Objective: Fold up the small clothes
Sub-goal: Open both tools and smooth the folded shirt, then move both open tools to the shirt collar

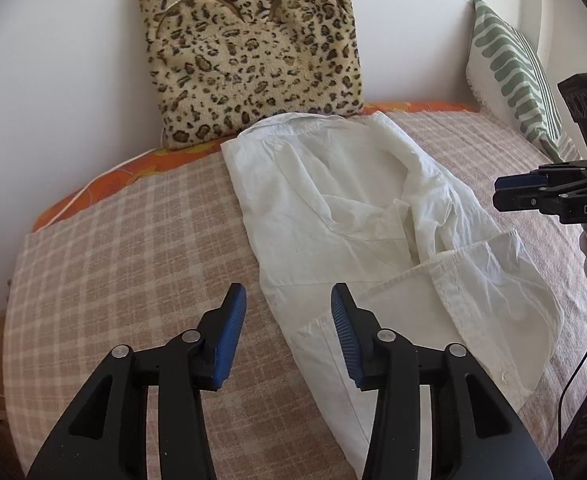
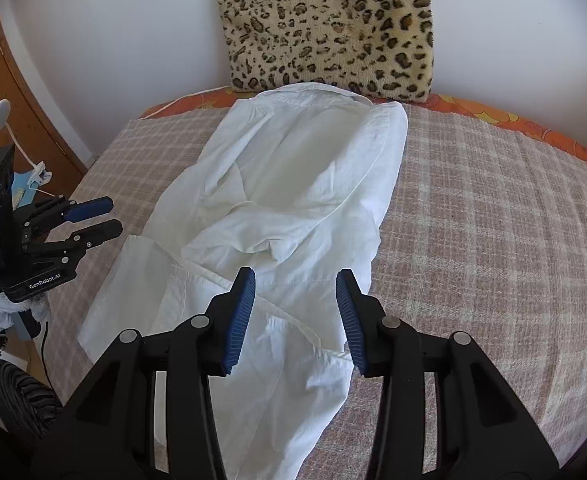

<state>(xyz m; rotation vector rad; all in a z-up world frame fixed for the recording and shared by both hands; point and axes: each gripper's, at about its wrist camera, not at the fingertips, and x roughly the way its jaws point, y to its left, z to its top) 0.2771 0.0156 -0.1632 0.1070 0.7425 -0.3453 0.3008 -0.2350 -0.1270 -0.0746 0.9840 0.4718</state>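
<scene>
Left gripper (image 1: 289,300): jaws apart, nothing between the blue pads, held above the near edge of the white shirt (image 1: 357,216). No cloth touching either pad.

Right gripper (image 2: 295,284): jaws also apart and empty, hanging over the shirt's lower half. In the left wrist view it enters from the right edge, clear of the fabric.

The white shirt lies lengthwise on the checked blanket (image 1: 125,248), collar at the far end, hem toward the cameras. Both sides are turned inward over the middle; the folds are loose and rumpled, one cuffed edge crossing the near part.

An orange patterned sheet (image 1: 105,176) shows beyond the blanket's far edge. Behind the collar, a leopard-print cushion (image 1: 253,56) leans on the white wall, the collar just touching its base. A green-and-white cushion (image 1: 513,76) stands in the far right corner.
</scene>
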